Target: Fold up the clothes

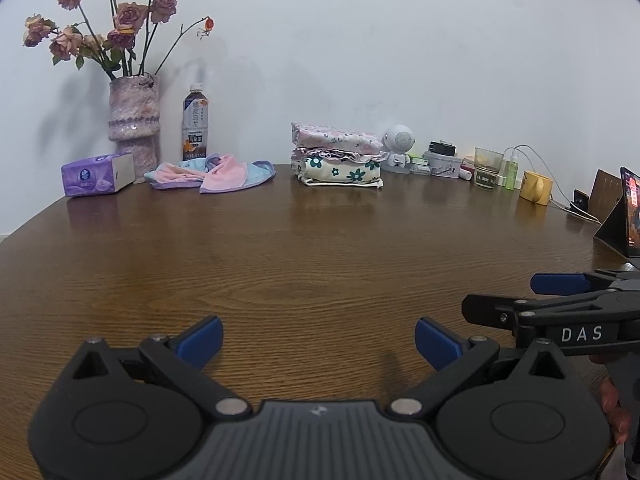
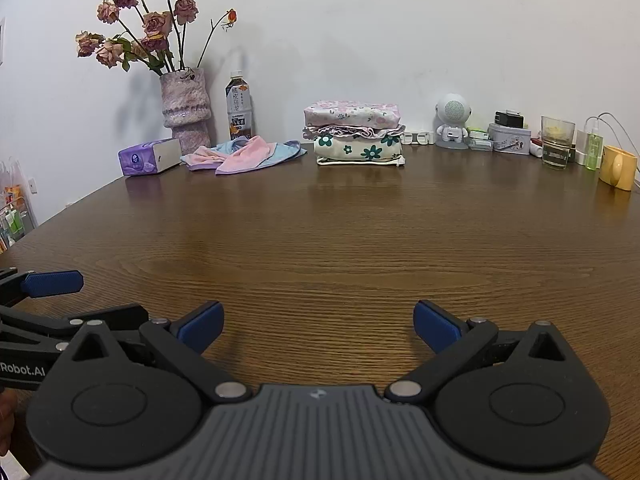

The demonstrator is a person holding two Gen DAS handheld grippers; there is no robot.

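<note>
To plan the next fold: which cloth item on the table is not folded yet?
The pink, blue and purple cloth beside the purple tissue pack; it lies crumpled, while the floral pieces sit stacked.

The left gripper (image 1: 319, 340) is a black tool with two big round parts, a grey ribbed middle with a tiny logo, shiny silver screws, and two fingers (image 1: 200, 339) with bright blue pads. The right gripper (image 2: 318, 326) looks just the same, with black arms, silver screws and blue fingers (image 2: 436, 326). White letters on the side of the right gripper spell "DAS" in the left wrist view, and white letters on the side of the left gripper read "Robot.AI" in the right wrist view.
</note>
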